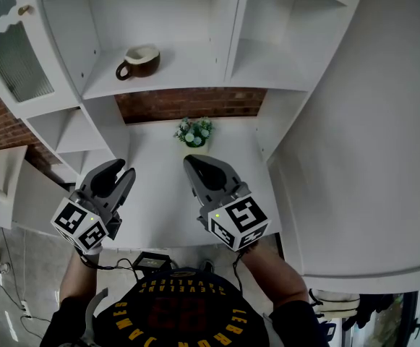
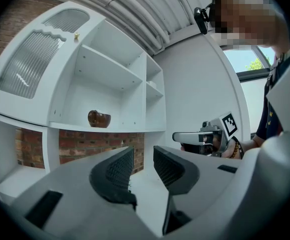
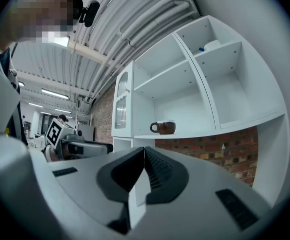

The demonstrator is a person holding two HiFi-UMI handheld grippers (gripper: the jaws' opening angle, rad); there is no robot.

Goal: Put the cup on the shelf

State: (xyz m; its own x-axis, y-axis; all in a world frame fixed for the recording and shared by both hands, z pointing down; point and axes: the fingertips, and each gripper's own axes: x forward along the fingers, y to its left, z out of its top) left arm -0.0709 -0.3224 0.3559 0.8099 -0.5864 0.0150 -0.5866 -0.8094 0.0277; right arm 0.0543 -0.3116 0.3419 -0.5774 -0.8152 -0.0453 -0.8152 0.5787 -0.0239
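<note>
A brown cup (image 1: 139, 61) with a cream inside stands upright on the white shelf (image 1: 195, 74), handle to the left. It also shows as the cup (image 2: 99, 118) and the cup (image 3: 163, 127) in the two gripper views. Both grippers are low over the counter, well short of the cup. My left gripper (image 1: 117, 173) has its jaws a little apart, and this left gripper (image 2: 144, 156) holds nothing. My right gripper (image 1: 191, 163) has its jaws closed tip to tip, and this right gripper (image 3: 145, 153) is empty.
A small pot of flowers (image 1: 194, 132) sits at the back of the white counter (image 1: 159, 194), against a brick wall (image 1: 188, 103). A ribbed glass door (image 1: 18, 60) is at upper left. More open compartments (image 1: 282, 49) lie right of the cup's shelf.
</note>
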